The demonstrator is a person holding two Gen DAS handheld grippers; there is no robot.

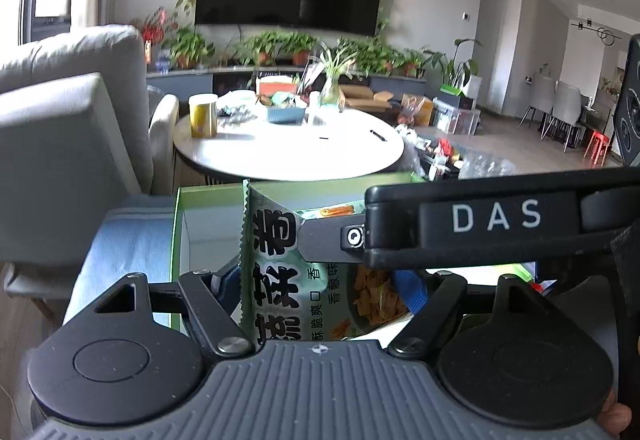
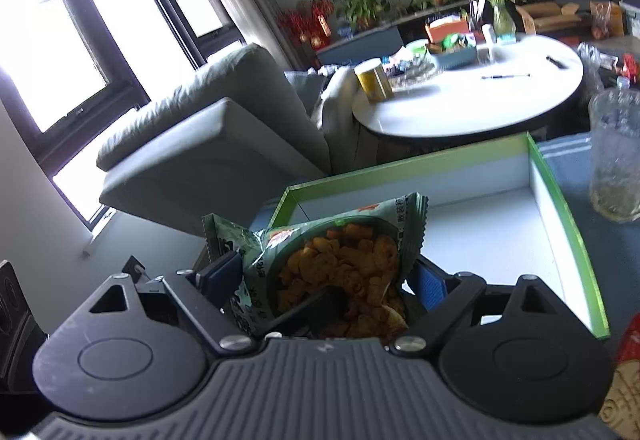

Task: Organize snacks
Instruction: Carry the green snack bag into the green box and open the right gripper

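A green snack packet (image 1: 280, 264) was clamped upright between the pads of the left gripper (image 1: 320, 280), near the green-rimmed box (image 1: 178, 224). A second snack packet (image 2: 332, 260) was pinched by the closed-down right gripper (image 2: 324, 276) at the box's (image 2: 560, 207) near left corner. The round white table (image 2: 460, 107) stood farther off.

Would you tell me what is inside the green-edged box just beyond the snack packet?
The green-edged box shows a bare white floor and walls where visible. Its near left part is hidden behind the snack packet, so anything lying there cannot be seen.
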